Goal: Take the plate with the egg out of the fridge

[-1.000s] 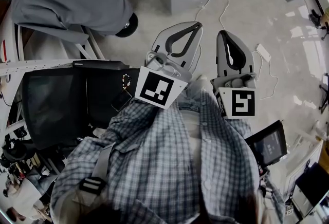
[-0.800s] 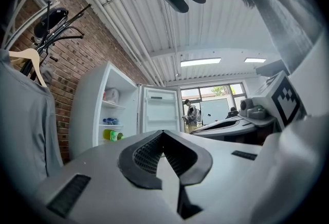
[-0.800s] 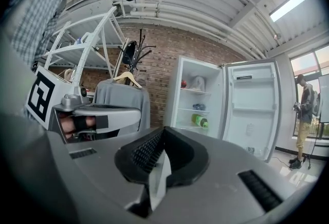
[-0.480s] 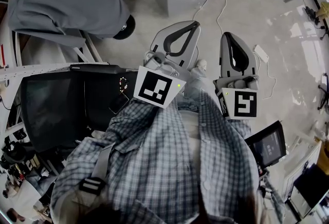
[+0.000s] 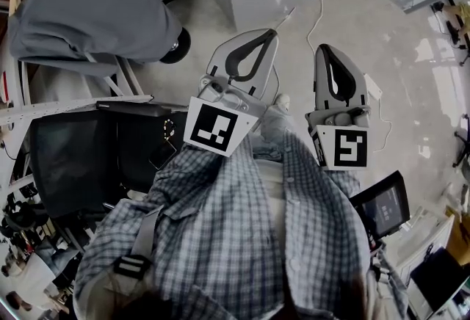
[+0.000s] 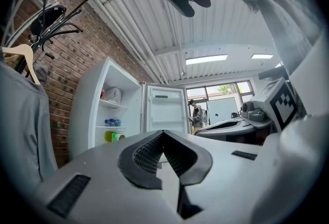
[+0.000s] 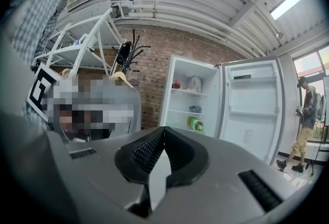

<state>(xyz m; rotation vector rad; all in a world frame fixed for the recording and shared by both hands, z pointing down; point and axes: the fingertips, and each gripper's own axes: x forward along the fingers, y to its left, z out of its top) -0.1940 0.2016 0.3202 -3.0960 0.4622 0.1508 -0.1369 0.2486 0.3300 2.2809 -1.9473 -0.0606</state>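
Short of the open fridge (image 7: 195,110), left gripper (image 6: 163,133) and right gripper (image 7: 163,129), jaws together and empty, have edged closer: approach only.

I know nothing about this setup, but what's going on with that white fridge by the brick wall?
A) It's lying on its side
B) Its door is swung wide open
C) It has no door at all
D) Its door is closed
B. In the right gripper view the fridge stands upright with its door swung wide, so the shelves and a green item inside are visible.
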